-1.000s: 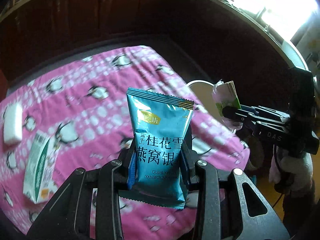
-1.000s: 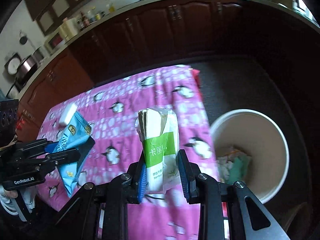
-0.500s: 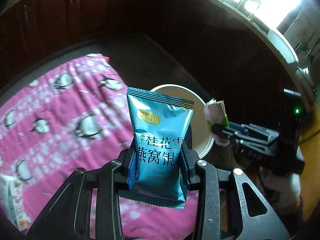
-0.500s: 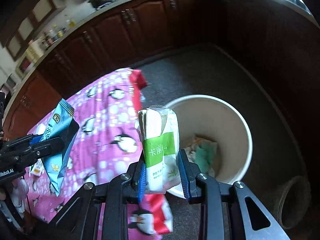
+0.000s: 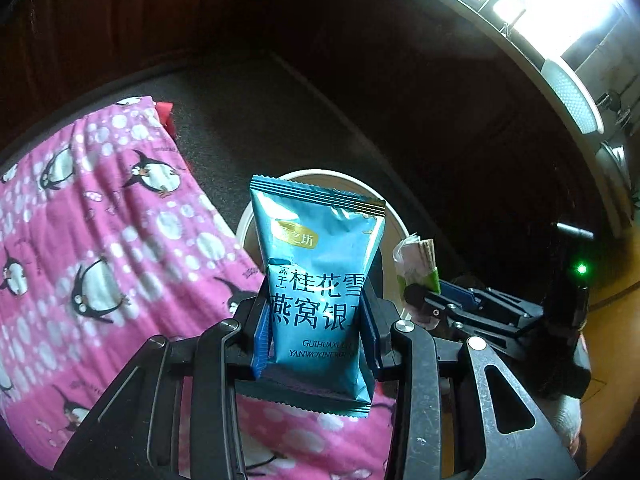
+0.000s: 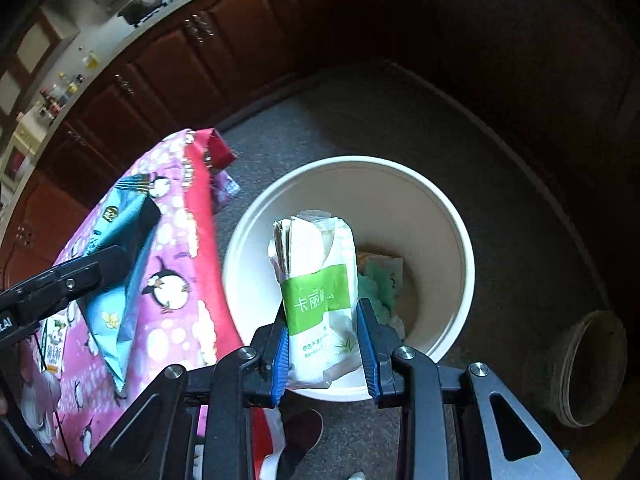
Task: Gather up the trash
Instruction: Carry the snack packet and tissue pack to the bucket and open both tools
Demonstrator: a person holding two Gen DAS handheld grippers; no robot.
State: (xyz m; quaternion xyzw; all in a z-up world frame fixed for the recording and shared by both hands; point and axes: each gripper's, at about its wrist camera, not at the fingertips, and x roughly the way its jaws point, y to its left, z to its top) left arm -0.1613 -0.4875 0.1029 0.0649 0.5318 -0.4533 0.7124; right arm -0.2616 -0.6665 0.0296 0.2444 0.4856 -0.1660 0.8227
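Observation:
My left gripper (image 5: pixel 316 332) is shut on a blue snack packet (image 5: pixel 320 276) with Chinese print, held upright at the table's edge with the white bin (image 5: pixel 390 220) behind it. My right gripper (image 6: pixel 324 344) is shut on a white and green tissue pack (image 6: pixel 320 292), held over the near rim of the white bin (image 6: pixel 420 184). The bin holds green and white crumpled trash (image 6: pixel 378 280). The left gripper with the blue packet also shows in the right wrist view (image 6: pixel 120 264), and the right gripper with the tissue pack shows in the left wrist view (image 5: pixel 420 264).
A table with a pink penguin cloth (image 5: pixel 100 240) stands left of the bin. A small carton (image 6: pixel 54 350) lies on it. A brown pot (image 6: pixel 588 364) stands on the dark floor right of the bin. Dark wooden cabinets (image 6: pixel 180 68) line the back.
Both grippers have moved right, off the table toward the bin. The tissue pack is now over the bin's near rim, and the blue packet is at the table's edge.

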